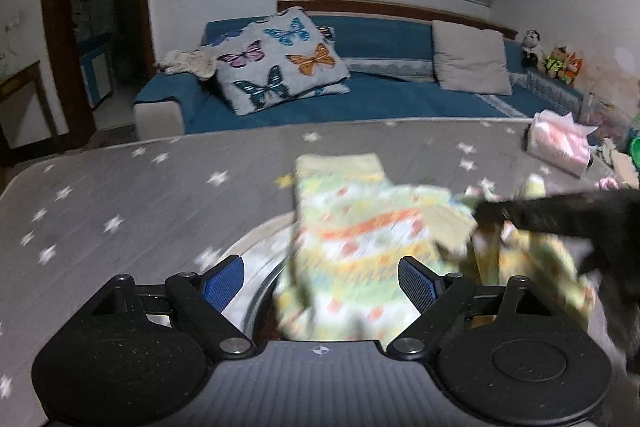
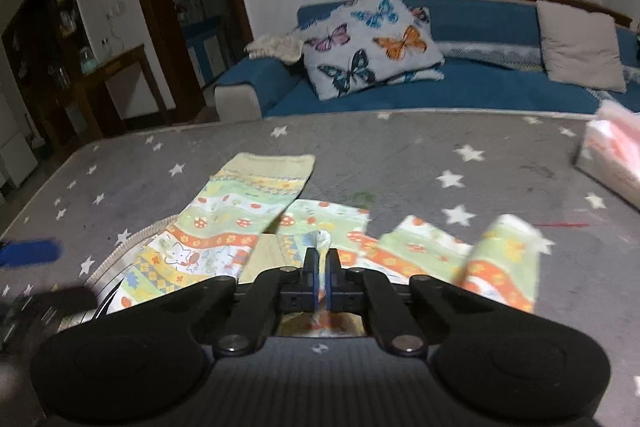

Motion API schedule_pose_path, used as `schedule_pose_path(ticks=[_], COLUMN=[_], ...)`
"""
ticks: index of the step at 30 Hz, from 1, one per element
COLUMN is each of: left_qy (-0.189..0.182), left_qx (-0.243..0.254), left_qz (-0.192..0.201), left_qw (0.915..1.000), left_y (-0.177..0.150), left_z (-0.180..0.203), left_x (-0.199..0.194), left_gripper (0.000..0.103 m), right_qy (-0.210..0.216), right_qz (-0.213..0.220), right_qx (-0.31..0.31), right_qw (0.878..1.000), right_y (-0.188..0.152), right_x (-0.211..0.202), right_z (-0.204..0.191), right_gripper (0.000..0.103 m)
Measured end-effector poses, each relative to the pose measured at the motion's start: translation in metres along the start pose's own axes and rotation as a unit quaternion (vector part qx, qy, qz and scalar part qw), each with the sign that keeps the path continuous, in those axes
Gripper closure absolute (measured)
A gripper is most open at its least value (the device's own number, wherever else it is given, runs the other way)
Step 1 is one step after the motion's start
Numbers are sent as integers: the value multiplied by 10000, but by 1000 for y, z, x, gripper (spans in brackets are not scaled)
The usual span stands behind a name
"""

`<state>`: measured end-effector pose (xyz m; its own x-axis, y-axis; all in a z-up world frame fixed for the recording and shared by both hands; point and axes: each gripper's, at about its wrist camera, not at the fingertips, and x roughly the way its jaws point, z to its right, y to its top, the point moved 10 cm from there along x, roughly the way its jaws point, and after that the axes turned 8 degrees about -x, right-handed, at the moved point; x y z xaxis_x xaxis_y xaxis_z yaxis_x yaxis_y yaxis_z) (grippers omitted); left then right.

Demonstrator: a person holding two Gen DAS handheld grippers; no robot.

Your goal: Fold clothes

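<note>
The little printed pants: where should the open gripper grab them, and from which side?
Probably the cuffed leg end of the printed pants, coming in from the left gripper's side: that leg lies flat and free, while the right gripper pinches the middle.

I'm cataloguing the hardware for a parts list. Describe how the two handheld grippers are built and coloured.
Both match: the left gripper and right gripper each have a ribbed dark grey body with a small white crosshair mark, two round black discs, black linkage arms on silver pivot screws, and blue ridged finger pads. No cables or sleeves show.
</note>
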<state>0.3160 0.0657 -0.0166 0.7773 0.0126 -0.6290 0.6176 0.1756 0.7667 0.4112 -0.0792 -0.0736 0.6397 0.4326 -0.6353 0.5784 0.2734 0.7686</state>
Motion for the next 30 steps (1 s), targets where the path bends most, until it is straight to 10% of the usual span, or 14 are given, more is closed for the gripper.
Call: schedule_pose_path(ticks=[13,16,21,30], left_qy=[126,221,236,571], left_qx=[724,773,552,-294], left_qz=[-329,-476,-538,380], left_qw=[9968,9956,9967,9972], left_y=[18,13,11,32], left_z=[63,61,43,-35], left_x=[101,116,122,28], left_gripper=[17,35,95,102], right_qy=[-427,-559,-777,-1107], right_qz=[471,528,528,706], right_qx=[632,776,989,1615], right_qw=[9960,9940,9907,9781], right_y=[-18,-30,-51,-86], right_x=[-81,-100,-122,-165], right_z=[71,87,106,135], right_gripper=[101,101,101,101])
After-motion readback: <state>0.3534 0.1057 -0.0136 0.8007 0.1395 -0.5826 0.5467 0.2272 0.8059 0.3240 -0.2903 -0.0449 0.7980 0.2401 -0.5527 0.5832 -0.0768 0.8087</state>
